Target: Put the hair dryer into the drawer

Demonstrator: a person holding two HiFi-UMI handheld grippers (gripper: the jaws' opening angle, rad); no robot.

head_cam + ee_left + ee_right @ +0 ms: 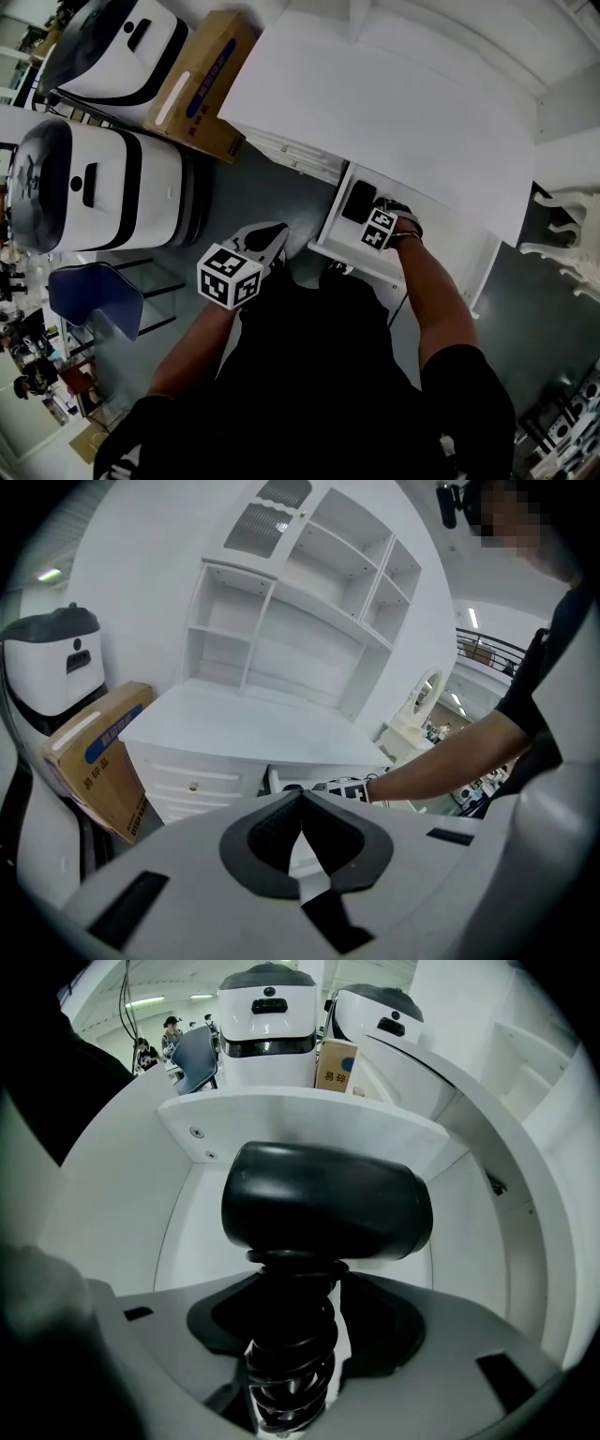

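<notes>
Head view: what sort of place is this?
Probably a lab or demo hall, not a home: the white dresser stands beside two large white-and-black machines and a cardboard box, with people in an open hall beyond.

Black hair dryer, white furniture

The hair dryer (323, 1208) is glossy black, and the drawer (281, 1121) and worktop (394, 103) are plain white. The left claw (301, 803) and right claw (298, 1330) are pale grey with black pads. Their marker cubes (230, 275) are checked black-and-white. The cardboard box (200, 82) is brown with a blue label.
</notes>
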